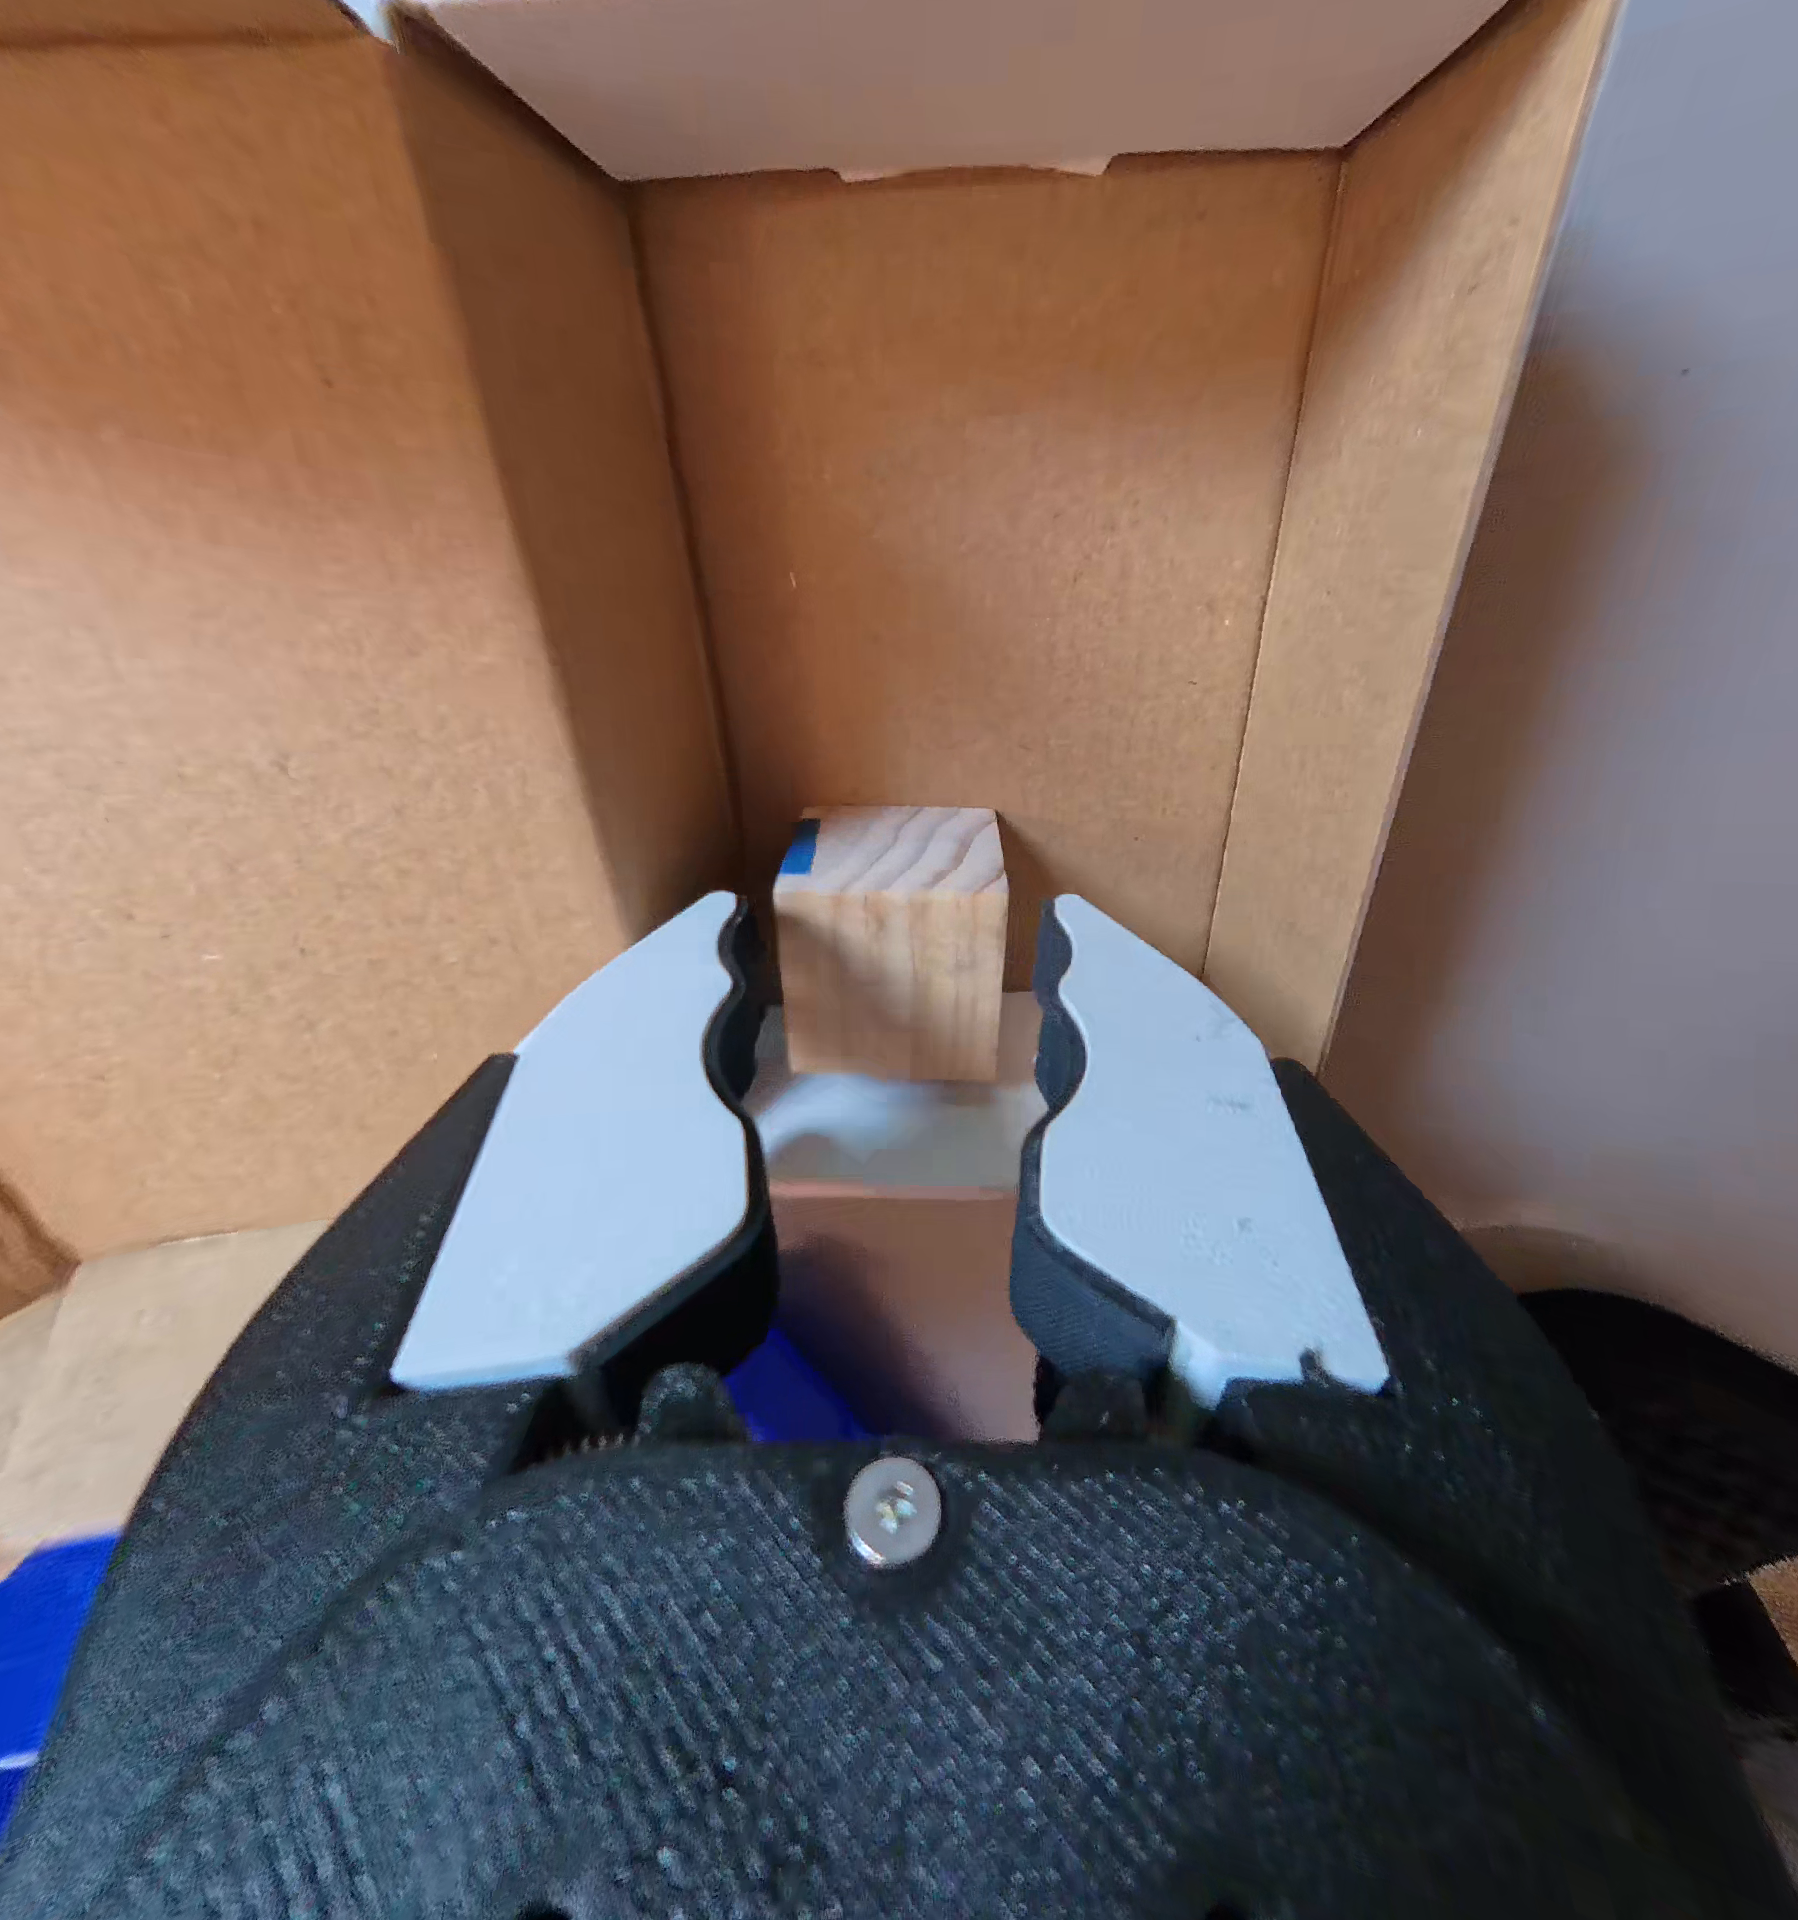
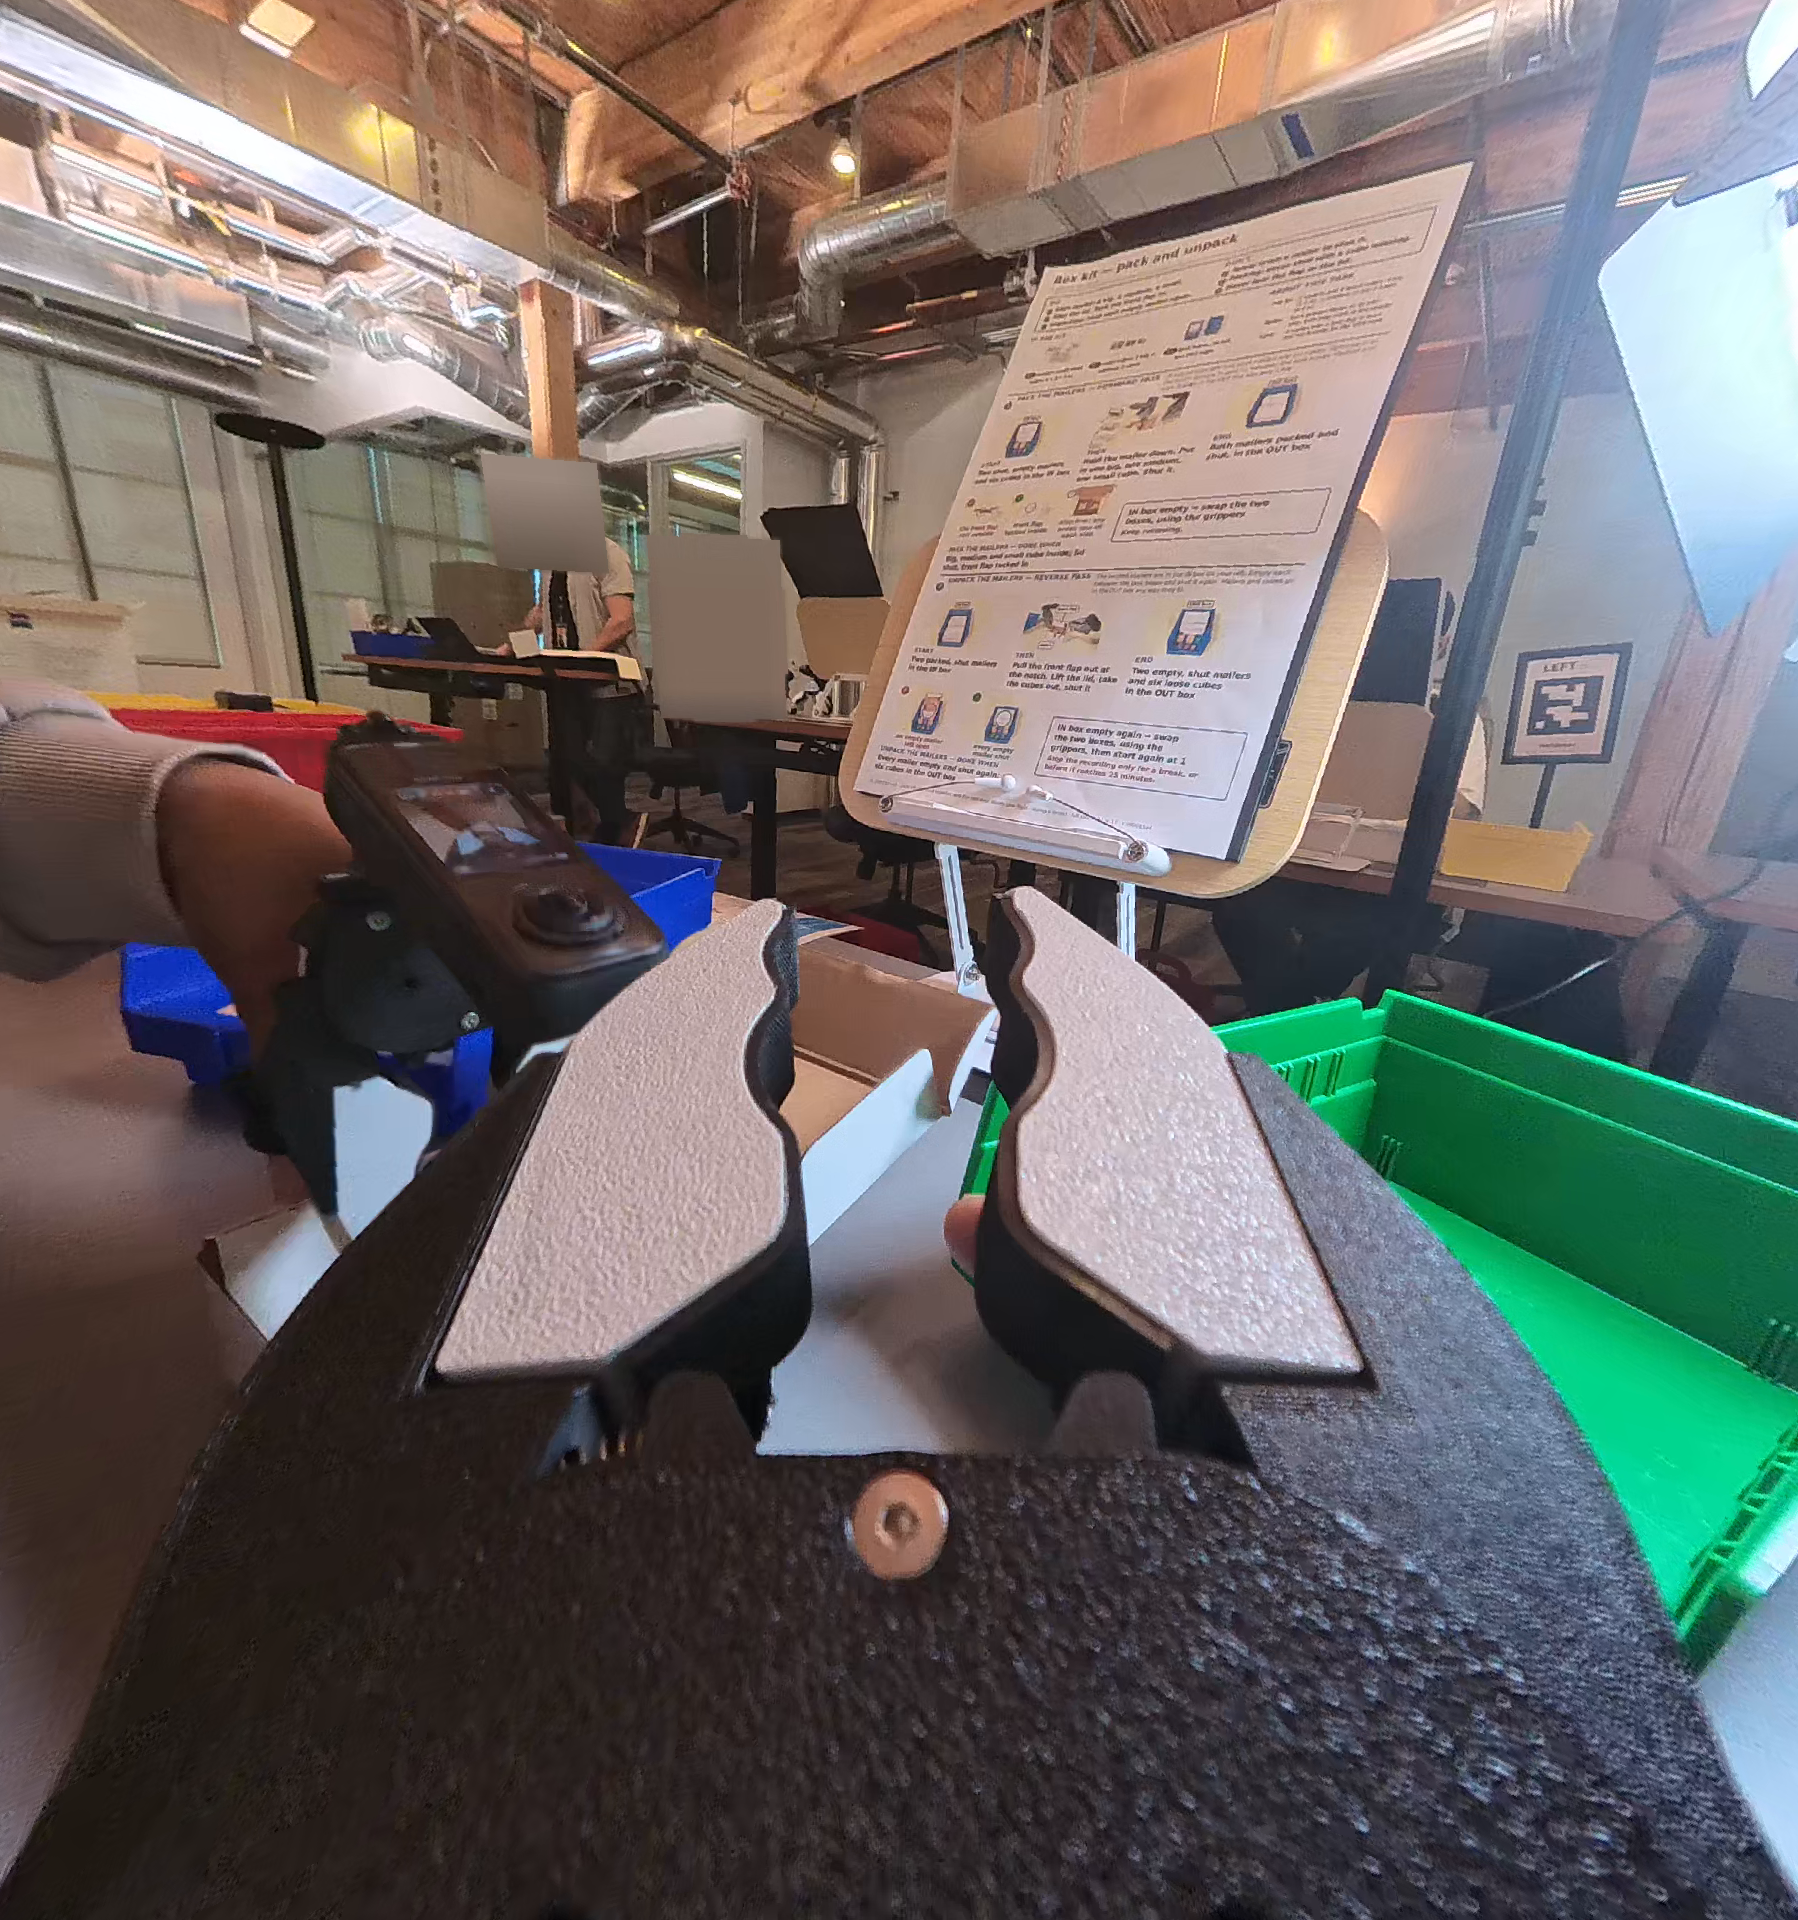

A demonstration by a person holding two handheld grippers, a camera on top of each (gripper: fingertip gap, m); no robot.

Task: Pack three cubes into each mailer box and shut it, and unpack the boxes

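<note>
In the left wrist view I look down into an open mailer box (image 1: 978,499) with a brown inside and a white lid flap at the top. A small wooden cube (image 1: 890,966) with a blue mark at one corner stands near the box's near wall. My left gripper (image 1: 895,920) is open with a finger on each side of the cube, and a gap shows on the right. A pale block (image 1: 895,1288) lies blurred under the cube. My right gripper (image 2: 895,914) is open and empty, held above the table in front of the same box (image 2: 853,1132). The left gripper's body (image 2: 375,997) dips into that box.
A green bin (image 2: 1560,1174) stands empty at the right. A blue bin (image 2: 656,883) sits behind the left gripper. A stand with an instruction sheet (image 2: 1144,582) rises behind the box. A person's sleeve and hand (image 2: 95,831) are at the left. Across from one pair of fingers to the other is roughly 25 cm. My left gripper is the nearer one to the pale block (image 1: 895,1288): about 15 cm, against 35 cm.
</note>
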